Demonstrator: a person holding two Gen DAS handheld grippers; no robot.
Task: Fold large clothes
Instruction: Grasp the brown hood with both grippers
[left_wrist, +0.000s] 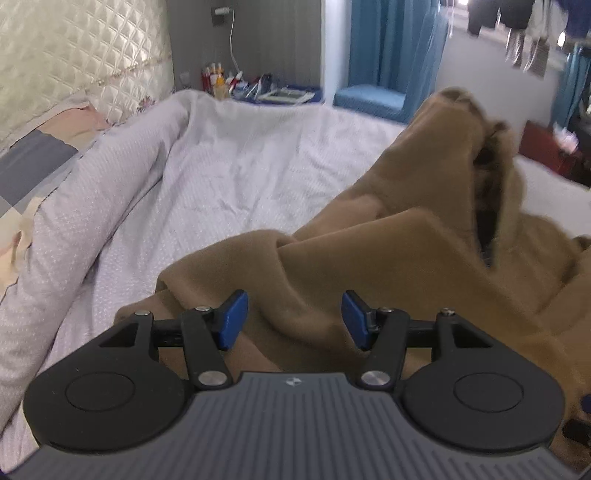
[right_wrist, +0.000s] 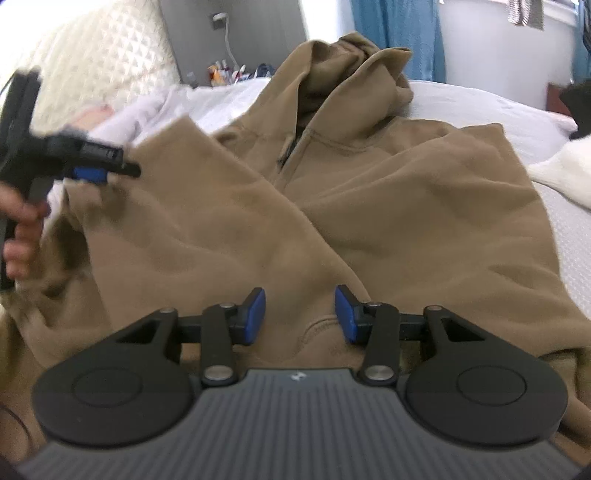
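Note:
A large brown hoodie (right_wrist: 369, 192) lies front up on the bed, with its hood (right_wrist: 354, 62) at the far end and one sleeve (right_wrist: 192, 206) folded across the chest. My right gripper (right_wrist: 301, 314) hovers open over the lower front, by the pocket edge, and its blue pads touch no cloth. My left gripper (left_wrist: 294, 319) is open above a raised ridge of the brown fabric (left_wrist: 369, 266), which runs between the pads without being pinched. In the right wrist view the left gripper (right_wrist: 92, 171) sits at the sleeve's left end, held by a hand (right_wrist: 22, 229).
The bed's white sheet (left_wrist: 258, 166) stretches beyond the hoodie. A lilac duvet (left_wrist: 92, 192) is bunched on the left below a quilted headboard (left_wrist: 74, 55). A cluttered bedside table (left_wrist: 258, 86) and blue curtains (left_wrist: 388, 40) stand behind. A white cloth (right_wrist: 561, 173) lies on the right.

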